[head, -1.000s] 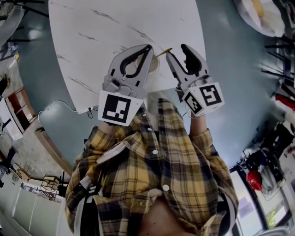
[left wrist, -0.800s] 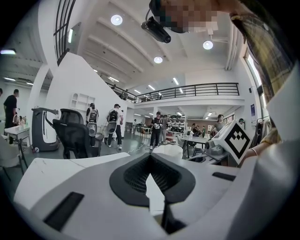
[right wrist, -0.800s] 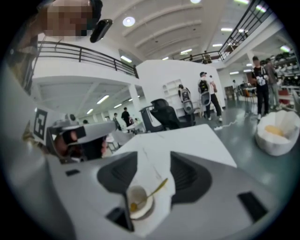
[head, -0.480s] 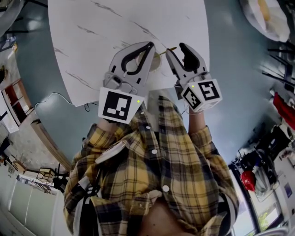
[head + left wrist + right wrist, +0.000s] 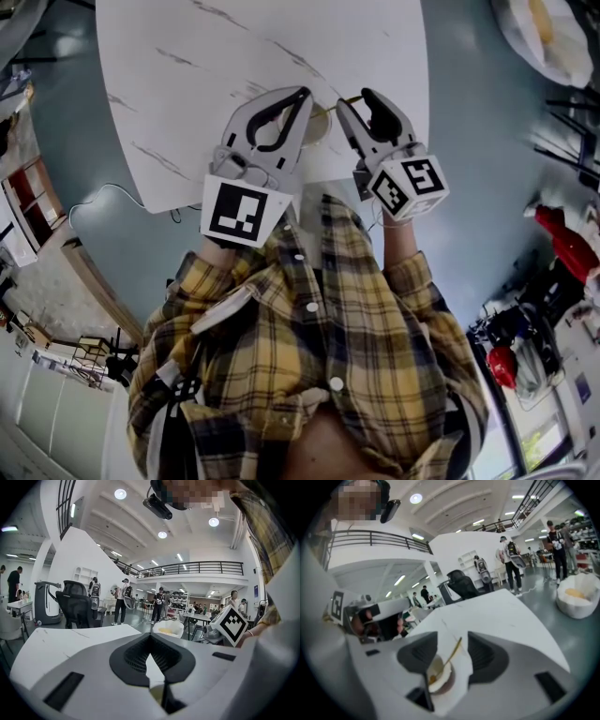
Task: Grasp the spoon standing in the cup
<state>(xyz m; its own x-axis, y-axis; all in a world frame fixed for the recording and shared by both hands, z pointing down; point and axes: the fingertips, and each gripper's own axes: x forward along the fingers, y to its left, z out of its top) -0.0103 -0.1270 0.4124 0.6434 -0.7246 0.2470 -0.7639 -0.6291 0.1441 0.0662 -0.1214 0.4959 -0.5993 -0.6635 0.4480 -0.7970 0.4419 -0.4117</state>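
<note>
Well, left gripper [image 5: 302, 94]: fingers closed tip to tip with nothing in them, just beside the cup [image 5: 317, 127] on its left.
right gripper [image 5: 357, 100]: fingers open, standing apart on either side of the spoon [image 5: 451, 654] and touching neither it nor the cup.
cup: on the white tabletop [image 5: 187, 75], near the edge on the person's side, between the two grippers.
spoon: stands in the cup, its handle leaning up over the rim toward the right gripper.
head view alone: both grippers at once. The left gripper partly covers the cup and the spoon is only a thin yellow line. A plaid shirt [image 5: 319, 356] fills the lower half.
right gripper view alone: the cup's pale inside with the spoon's bowl in it, framed between the two dark pads [image 5: 485, 656].
left gripper view alone: a sliver of the cup low behind the closed tips, and the right gripper's marker cube [image 5: 233, 624] off to the right.
gripper views, background: people, a black chair [image 5: 75, 604] and a white bag [image 5: 578, 597] on the floor beyond the tabletop.
</note>
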